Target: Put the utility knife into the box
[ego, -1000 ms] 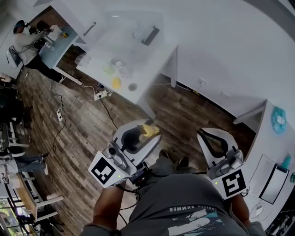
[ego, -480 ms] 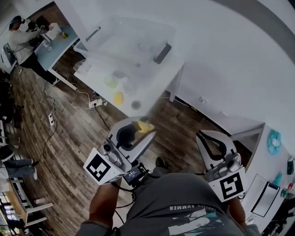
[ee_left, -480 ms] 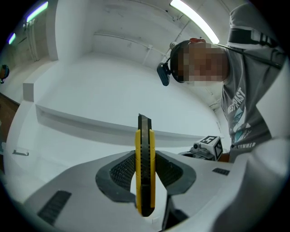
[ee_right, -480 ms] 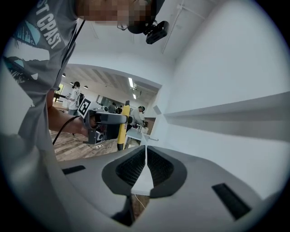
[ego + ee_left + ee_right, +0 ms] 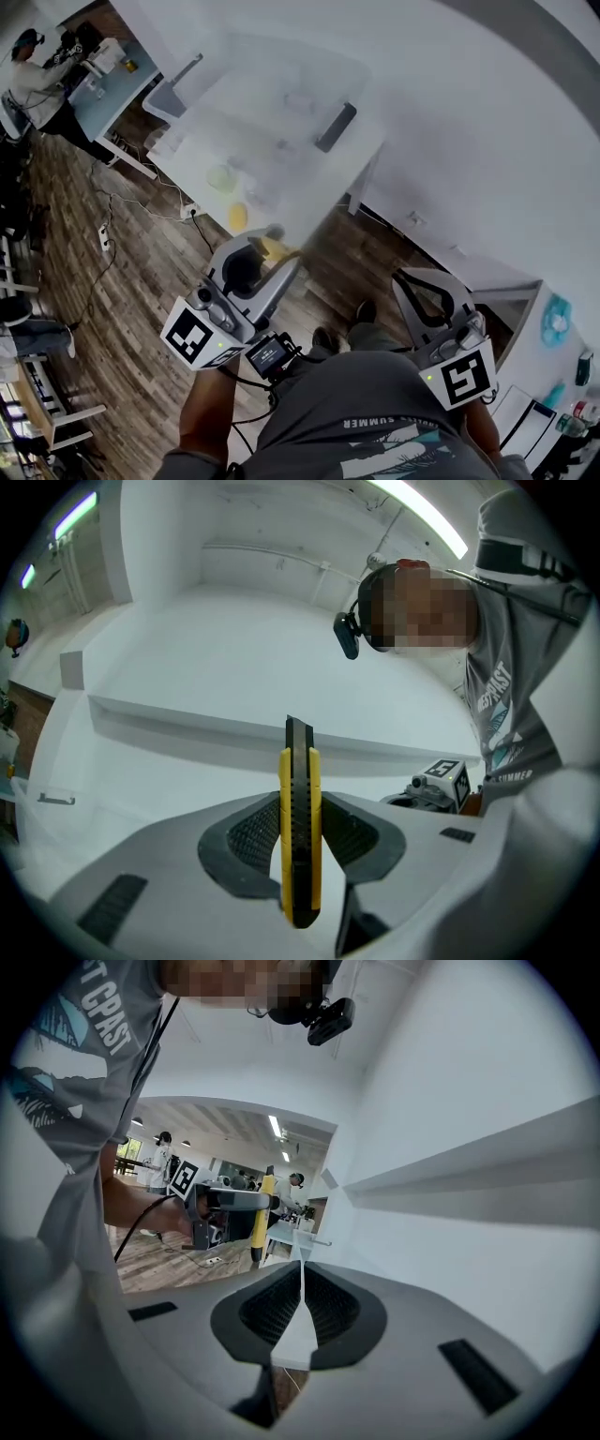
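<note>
Gripping the utility knife (image 5: 299, 803) in the left gripper (image 5: 257, 251), both jaws pressed on the flat sides of the yellow-and-black body, thin edge toward the camera, one end poking up past the pads. Carrying it in the air at about 11 o'clock from the person (image 5: 375, 422) in the head view, over the wooden floor (image 5: 141, 281) and just beside the near edge of the white table (image 5: 309, 178); hard to tell whether over the tabletop at all. Holding the right gripper (image 5: 301, 1299) out at about 1 o'clock, jaws drawn together with only a hairline of light between the pads and nothing in them.

Seen at 12 o'clock on the table, blurred and apparently clear-walled: the box (image 5: 281, 89), well apart from the knife. No telling from here whether open at the top.

Judging progress from this: pick-up done, with a grip that looks firm and square; carry partly made. Left to do: reaching on over the table, bringing the knife above the box, lowering it inside, then parting the jaws to release. No part of the knife inside the box yet.
</note>
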`<state>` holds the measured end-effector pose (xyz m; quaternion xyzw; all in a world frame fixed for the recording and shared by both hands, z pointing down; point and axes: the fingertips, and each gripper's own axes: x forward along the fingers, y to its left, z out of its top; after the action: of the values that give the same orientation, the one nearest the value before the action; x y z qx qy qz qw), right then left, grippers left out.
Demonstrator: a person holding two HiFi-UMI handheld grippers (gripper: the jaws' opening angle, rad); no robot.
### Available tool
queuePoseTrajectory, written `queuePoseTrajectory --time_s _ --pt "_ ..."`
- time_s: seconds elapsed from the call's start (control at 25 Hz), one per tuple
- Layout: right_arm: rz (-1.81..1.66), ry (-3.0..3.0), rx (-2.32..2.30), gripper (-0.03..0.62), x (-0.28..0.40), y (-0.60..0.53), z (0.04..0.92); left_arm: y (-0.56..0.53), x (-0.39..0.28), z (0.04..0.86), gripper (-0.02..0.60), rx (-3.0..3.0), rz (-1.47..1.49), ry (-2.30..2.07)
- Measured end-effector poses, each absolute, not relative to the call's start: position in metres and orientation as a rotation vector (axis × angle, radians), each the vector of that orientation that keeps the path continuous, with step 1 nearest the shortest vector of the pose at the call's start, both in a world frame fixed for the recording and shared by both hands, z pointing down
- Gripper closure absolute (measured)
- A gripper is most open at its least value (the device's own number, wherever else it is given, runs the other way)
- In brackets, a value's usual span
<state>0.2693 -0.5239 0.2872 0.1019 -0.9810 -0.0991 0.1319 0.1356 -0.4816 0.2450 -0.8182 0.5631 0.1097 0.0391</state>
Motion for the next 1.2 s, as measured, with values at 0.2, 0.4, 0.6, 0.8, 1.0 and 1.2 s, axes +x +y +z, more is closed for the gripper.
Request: queuePoseTrajectory --time_s 0.2,0.4,0.6,0.8,1.0,1.2 --pt "-0.314 -2.885 0.196 0.571 0.260 -0.578 0.276 -0.524 0.125 0.234 0.445 -2.441 0.331 1.818" --pt "-0.300 -2.908 0.093 0.571 0.243 -0.620 0.289 -0.562 0.110 0.236 0.445 -2.361 0.329 1.908" --pt "-0.257 -2.913 0.015 0.572 0.207 -0.640 0.300 -0.582 0.077 0.244 0.445 -2.348 0.292 1.961" --pt "-0.282 -2.907 0.029 0.571 0.159 -0.651 0.300 -0.590 0.021 0.254 0.445 -2.326 0.281 1.971" --pt "-0.382 -2.877 0.035 0.572 0.112 -0.672 0.292 -0.619 -0.045 0.251 0.445 -2.304 0.268 1.967" --pt "-0.375 -2.834 -0.049 0.571 0.081 -0.670 0.295 -0.640 -0.086 0.245 0.445 -2.307 0.248 2.015"
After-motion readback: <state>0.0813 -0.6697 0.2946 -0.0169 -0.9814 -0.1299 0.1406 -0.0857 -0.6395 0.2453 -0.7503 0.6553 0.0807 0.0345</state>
